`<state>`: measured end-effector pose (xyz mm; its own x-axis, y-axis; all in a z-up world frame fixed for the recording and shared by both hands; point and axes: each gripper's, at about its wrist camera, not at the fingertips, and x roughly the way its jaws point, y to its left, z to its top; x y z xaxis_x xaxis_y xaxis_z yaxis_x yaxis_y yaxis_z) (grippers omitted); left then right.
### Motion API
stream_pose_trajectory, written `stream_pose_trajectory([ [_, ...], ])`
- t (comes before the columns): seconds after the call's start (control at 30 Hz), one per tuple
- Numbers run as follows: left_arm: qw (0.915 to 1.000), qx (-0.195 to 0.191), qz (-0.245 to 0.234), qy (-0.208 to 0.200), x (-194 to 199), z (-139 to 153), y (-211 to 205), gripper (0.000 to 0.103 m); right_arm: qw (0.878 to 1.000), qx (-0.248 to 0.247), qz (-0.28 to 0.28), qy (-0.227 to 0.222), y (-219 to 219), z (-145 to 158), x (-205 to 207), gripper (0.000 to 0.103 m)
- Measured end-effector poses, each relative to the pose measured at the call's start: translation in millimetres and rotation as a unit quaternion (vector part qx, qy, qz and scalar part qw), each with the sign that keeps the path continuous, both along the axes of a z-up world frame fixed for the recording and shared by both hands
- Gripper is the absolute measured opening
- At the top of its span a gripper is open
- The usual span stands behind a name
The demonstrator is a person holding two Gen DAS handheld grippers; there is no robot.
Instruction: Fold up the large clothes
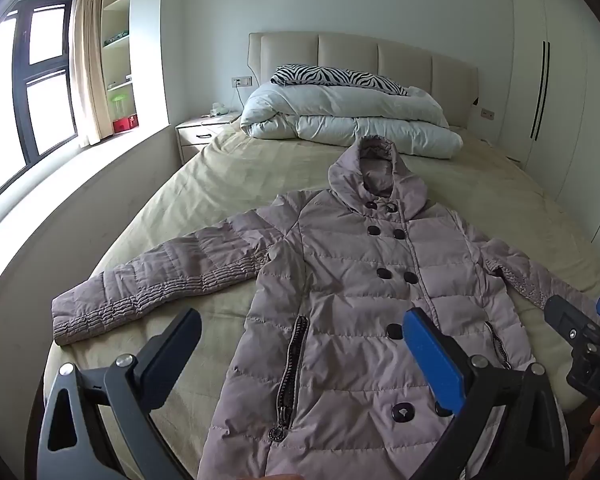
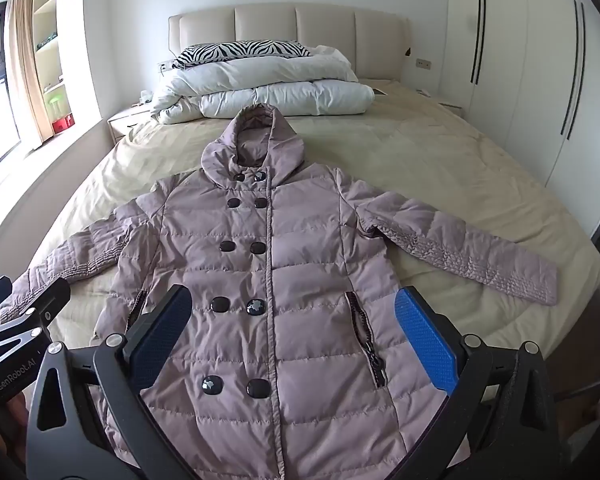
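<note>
A mauve quilted hooded coat lies flat and face up on the bed, buttoned, hood toward the headboard, both sleeves spread out. It also shows in the right wrist view. My left gripper is open and empty above the coat's lower left part. My right gripper is open and empty above the coat's lower middle. The right gripper's tip shows at the right edge of the left wrist view. The left gripper shows at the left edge of the right wrist view.
The bed has a beige cover. A folded white duvet and zebra pillow lie by the headboard. A nightstand and window sill stand left. White wardrobes stand right.
</note>
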<state>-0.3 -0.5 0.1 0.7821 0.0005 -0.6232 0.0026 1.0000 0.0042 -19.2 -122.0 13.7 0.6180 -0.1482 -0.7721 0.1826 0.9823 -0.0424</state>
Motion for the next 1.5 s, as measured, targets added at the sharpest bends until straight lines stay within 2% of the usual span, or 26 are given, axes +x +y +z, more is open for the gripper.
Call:
stream_pose_trajectory([
  [0.03, 0.9998, -0.015, 0.0, 0.01, 0.8, -0.4, 1.2, 0.103, 1.0, 0.0, 0.0, 0.0, 0.0, -0.1, 0.0, 0.103],
  [1.5, 0.9998, -0.011, 0.0, 0.014, 1.0, -0.3, 0.9, 0.103, 1.0, -0.001, -0.001, 0.007, 0.5, -4.1, -0.1, 0.103],
])
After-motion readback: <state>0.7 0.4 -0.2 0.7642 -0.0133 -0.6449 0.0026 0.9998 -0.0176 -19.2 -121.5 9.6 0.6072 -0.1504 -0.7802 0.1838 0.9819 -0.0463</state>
